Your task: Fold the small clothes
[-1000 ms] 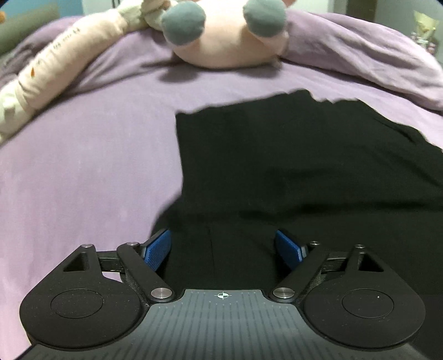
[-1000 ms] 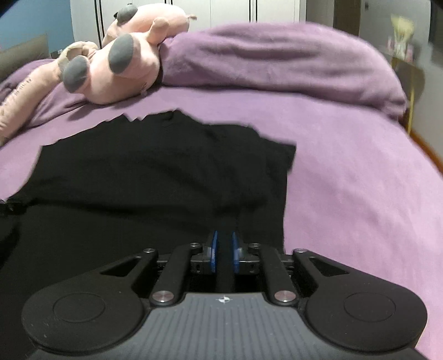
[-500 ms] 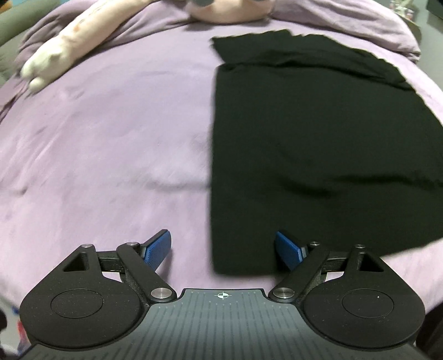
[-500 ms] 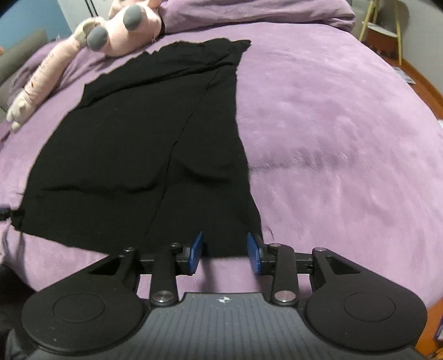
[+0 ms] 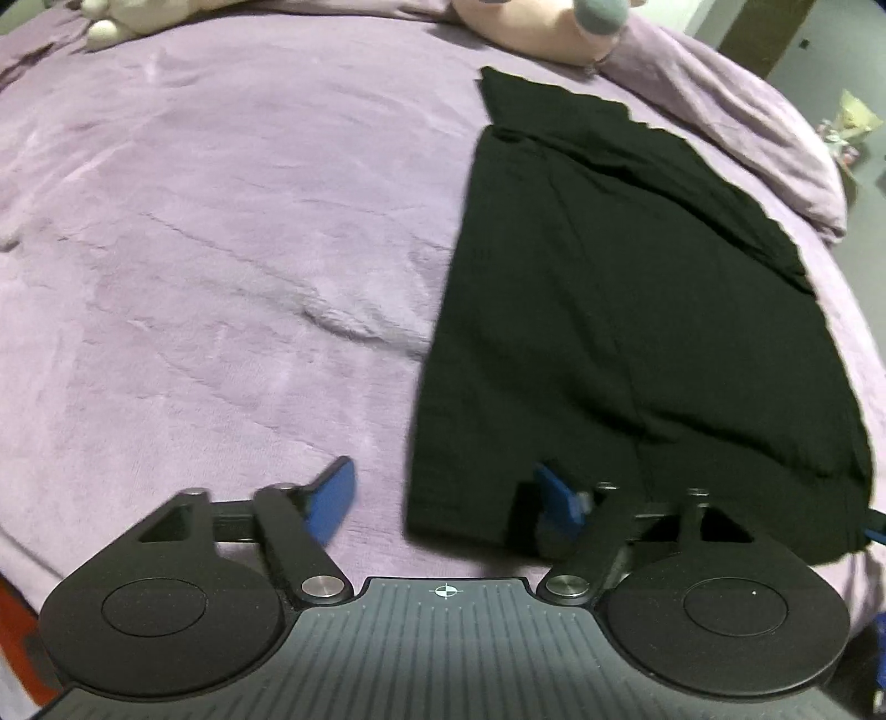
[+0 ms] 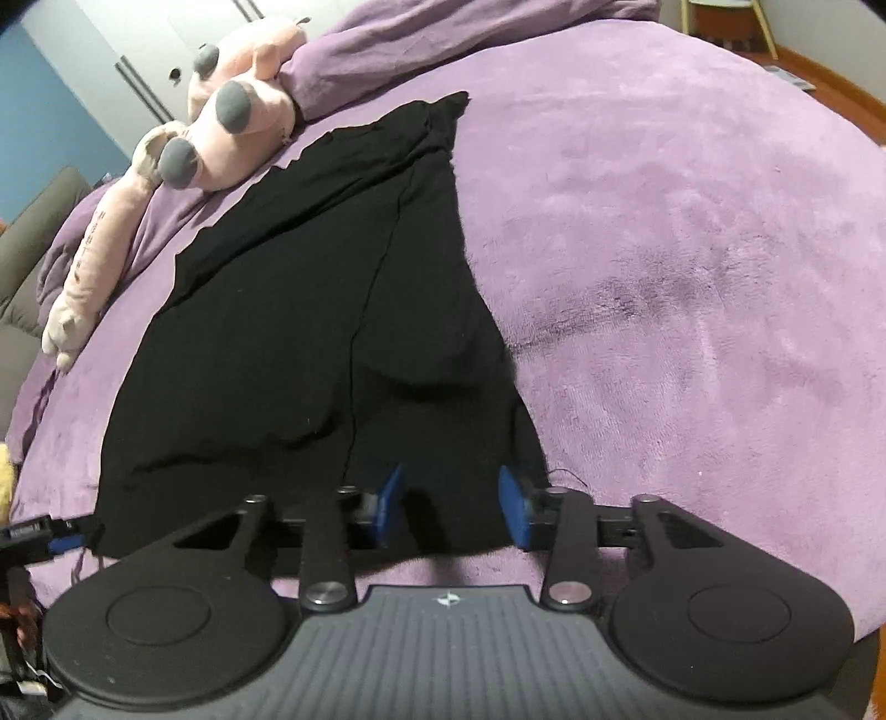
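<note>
A black garment [image 5: 609, 310] lies flat on the purple bedspread [image 5: 221, 249], its sides folded in to make a long strip. It also shows in the right wrist view [image 6: 310, 332]. My left gripper [image 5: 443, 498] is open and low over the garment's near left corner. Its right finger rests over the cloth and its left finger is over bare bedspread. My right gripper [image 6: 449, 507] is open over the near right corner, with the hem between its blue pads. Neither holds the cloth.
A pink plush toy [image 6: 221, 127] lies at the head of the bed, and also shows in the left wrist view [image 5: 542, 27]. A bunched purple duvet [image 5: 747, 127] lies beyond the garment. The left gripper's tip [image 6: 50, 540] shows at the left edge of the right wrist view.
Both grippers pulled back from the far part of the garment to its near hem. The right gripper, shut a second ago, opened wide. The left gripper stayed open.
</note>
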### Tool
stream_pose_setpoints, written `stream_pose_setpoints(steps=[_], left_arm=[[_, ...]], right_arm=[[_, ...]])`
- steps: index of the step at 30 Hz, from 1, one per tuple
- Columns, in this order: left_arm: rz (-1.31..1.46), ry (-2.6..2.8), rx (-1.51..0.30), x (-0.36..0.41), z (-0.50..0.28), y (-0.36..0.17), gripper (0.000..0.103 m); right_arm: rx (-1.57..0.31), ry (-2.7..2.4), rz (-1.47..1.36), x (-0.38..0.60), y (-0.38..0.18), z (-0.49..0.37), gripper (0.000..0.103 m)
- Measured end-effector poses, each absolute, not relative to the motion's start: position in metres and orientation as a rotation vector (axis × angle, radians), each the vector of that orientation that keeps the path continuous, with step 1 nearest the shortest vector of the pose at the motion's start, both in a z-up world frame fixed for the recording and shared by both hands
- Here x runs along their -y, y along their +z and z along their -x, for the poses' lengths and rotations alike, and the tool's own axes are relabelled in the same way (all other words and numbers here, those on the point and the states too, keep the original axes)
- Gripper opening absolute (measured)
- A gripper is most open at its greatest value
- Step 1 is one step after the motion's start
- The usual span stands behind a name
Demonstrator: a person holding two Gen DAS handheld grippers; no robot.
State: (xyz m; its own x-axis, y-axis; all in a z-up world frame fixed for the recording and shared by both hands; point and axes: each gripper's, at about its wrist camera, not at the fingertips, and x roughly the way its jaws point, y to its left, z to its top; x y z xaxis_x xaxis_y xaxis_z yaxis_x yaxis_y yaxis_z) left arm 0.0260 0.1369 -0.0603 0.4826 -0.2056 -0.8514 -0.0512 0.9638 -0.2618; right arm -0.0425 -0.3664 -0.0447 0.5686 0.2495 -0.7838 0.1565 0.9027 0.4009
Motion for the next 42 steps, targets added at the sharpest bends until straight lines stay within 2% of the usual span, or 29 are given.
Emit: stream_pose_setpoints(steps=[1,2,3,4,6,8,15,18,21,22,23,24,35,37,38,42], left_arm=[[0.28,-0.112,-1.072,-0.137,-0.027,-0.061,0.06],[0.288,-0.116,-1.078,-0.138,-0.029,-0.063,0.053],[0.292,-0.113,-1.079,-0.139,-0.03,-0.064,0.042],[0.299,-0.117,-1.078,-0.14,-0.031,-0.065,0.036],[0.329,-0.146,-1.076,-0.141,-0.033,-0.066,0.014],[0.353,-0.157,-1.067,-0.143,-0.034,-0.065,0.01],[0.501,-0.202,-0.949,-0.152,-0.045,-0.032,0.008],[0.49,-0.213,-0.898,-0.149,-0.057,-0.015,0.009],[0.462,-0.228,-0.891,-0.142,-0.066,-0.012,0.009],[0.455,-0.233,-0.895,-0.14,-0.067,-0.013,0.009],[0.451,-0.236,-0.901,-0.138,-0.067,-0.016,0.009],[0.449,-0.234,-0.908,-0.138,-0.067,-0.02,0.009],[0.474,-0.204,-0.944,-0.147,-0.061,-0.032,0.009],[0.465,-0.211,-0.944,-0.146,-0.061,-0.031,0.009],[0.461,-0.218,-0.944,-0.145,-0.061,-0.03,0.008],[0.489,-0.244,-0.917,-0.146,-0.067,-0.02,0.008]], right_arm=[[-0.973,0.066,-0.453,0.366,-0.045,0.043,0.027],[-0.977,0.074,-0.448,0.366,-0.045,0.043,0.015],[-0.983,0.081,-0.448,0.366,-0.045,0.042,0.01],[-0.983,0.089,-0.461,0.366,-0.045,0.042,0.007],[-0.982,0.108,-0.507,0.369,-0.047,0.041,0.002],[-0.976,0.121,-0.564,0.373,-0.048,0.04,0.001],[-0.848,0.177,-0.876,0.401,-0.038,0.033,0.0],[-0.823,0.141,-0.847,0.407,-0.026,0.023,0.0],[-0.865,0.065,-0.699,0.405,-0.021,0.018,0.009],[-0.894,0.059,-0.664,0.405,-0.024,0.019,0.014],[-0.923,0.05,-0.635,0.404,-0.028,0.019,0.027],[-0.946,0.042,-0.617,0.405,-0.032,0.023,0.033],[-1.035,0.06,-0.583,0.399,-0.057,0.031,0.034],[-1.037,0.052,-0.566,0.398,-0.057,0.03,0.019],[-1.034,0.055,-0.586,0.4,-0.057,0.03,0.009],[-0.978,0.101,-0.799,0.413,-0.053,0.028,0.008]])
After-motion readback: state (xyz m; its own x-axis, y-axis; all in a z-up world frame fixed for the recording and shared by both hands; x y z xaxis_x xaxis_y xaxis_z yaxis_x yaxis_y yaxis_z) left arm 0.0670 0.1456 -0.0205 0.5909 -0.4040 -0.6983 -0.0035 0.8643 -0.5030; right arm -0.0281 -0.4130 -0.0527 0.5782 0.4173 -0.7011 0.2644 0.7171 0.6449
